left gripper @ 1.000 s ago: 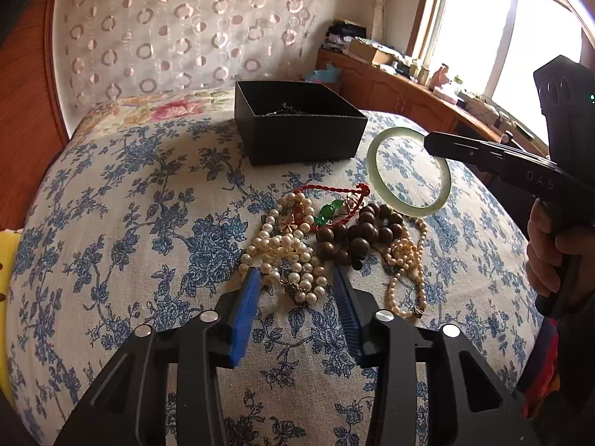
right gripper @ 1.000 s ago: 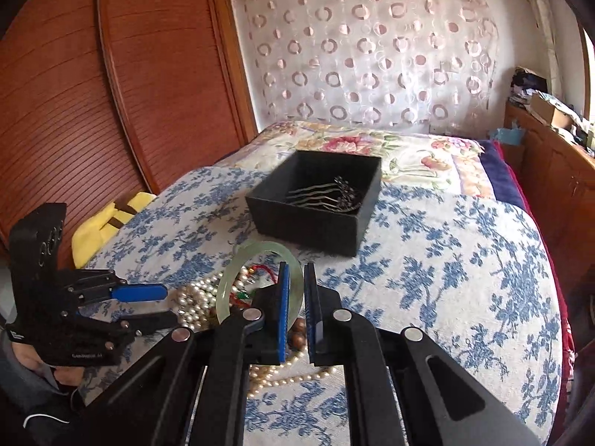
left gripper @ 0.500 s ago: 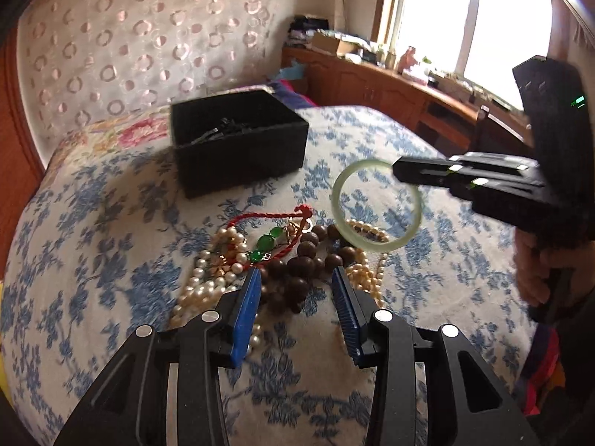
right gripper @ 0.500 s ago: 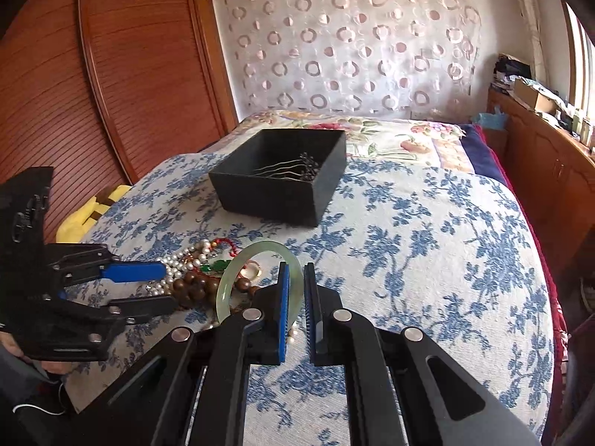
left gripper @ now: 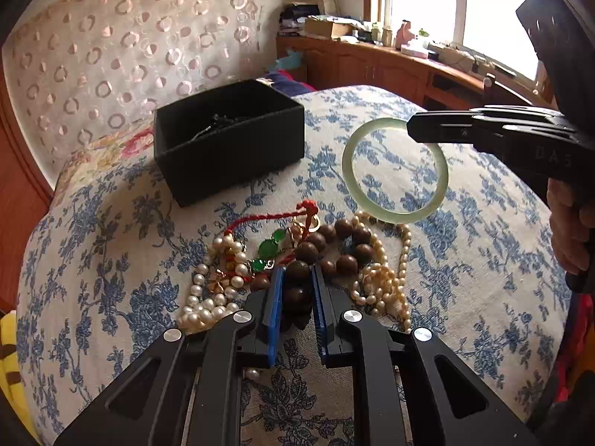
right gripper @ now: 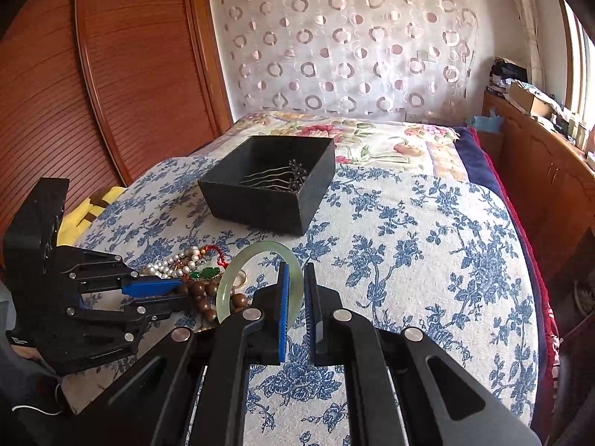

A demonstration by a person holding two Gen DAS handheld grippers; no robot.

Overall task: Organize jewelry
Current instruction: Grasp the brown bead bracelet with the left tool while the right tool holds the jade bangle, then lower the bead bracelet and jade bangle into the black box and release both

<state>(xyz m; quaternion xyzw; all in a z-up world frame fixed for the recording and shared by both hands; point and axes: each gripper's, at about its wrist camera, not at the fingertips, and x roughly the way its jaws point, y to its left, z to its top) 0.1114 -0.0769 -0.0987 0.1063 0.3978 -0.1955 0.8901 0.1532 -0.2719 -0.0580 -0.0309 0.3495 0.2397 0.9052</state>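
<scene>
Indoors, floral blue bedspread, dotted curtain, wooden cabinets

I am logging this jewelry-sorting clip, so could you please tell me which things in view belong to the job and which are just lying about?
Job:
- black box
- jade bangle, in right gripper
- wooden bead bracelet, in left gripper, whose jaws have just been closing
- pearl strands
- red cord charm

Lying about:
- yellow cushion
- clutter on wooden cabinet
</scene>
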